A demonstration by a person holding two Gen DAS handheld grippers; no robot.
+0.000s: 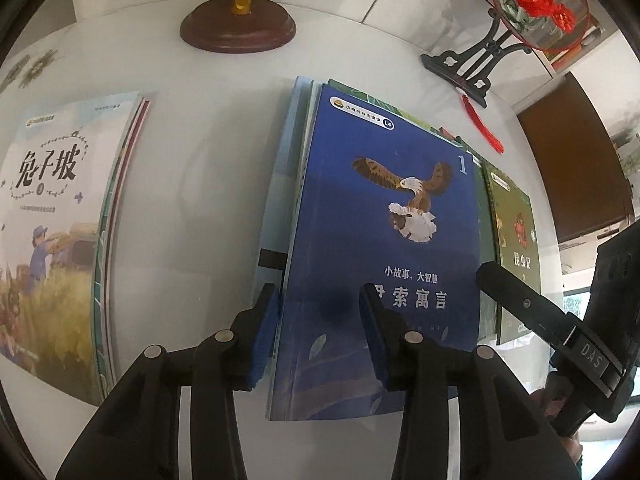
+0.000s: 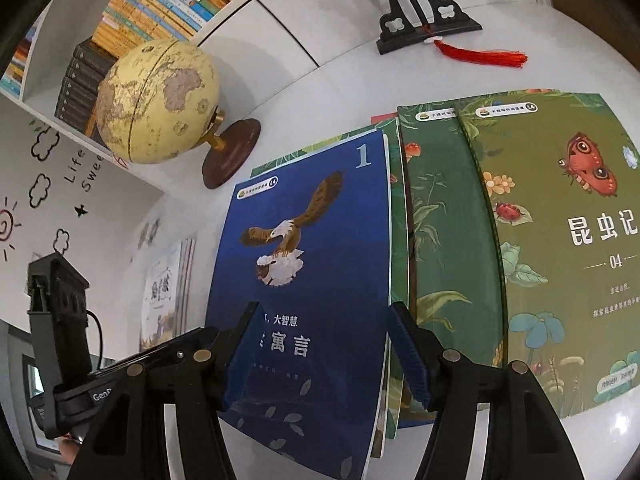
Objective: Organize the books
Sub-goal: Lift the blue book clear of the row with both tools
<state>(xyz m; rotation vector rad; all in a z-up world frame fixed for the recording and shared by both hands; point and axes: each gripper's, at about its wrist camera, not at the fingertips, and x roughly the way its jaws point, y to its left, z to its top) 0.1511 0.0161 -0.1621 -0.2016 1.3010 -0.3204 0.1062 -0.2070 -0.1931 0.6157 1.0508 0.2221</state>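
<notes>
Left gripper (image 1: pixel 320 336): jaws parted, straddling the near left edge of the blue eagle book (image 1: pixel 380 248); pads not seen pressing on it, so judged released, nothing grasped. Right gripper (image 2: pixel 320 356): jaws likewise parted over the near right part of the same blue eagle book (image 2: pixel 304 280), the right pad at its right edge; no clamp visible.

The blue eagle book lies topmost on a loose, fanned pile on the white table (image 1: pixel 200 184). Beneath and to its right sit a dark green book (image 2: pixel 444 240) and the olive insect book (image 2: pixel 560 240), edges staggered. Well to its left lies a separate pale book stack (image 1: pixel 60 220). Beyond it stand the globe (image 2: pixel 156 100) and a black ornamental stand (image 2: pixel 424 20).

Assessment: the work appears at an early stage. The pile is unsquared and no book is lifted. Squaring or shelving remains.
</notes>
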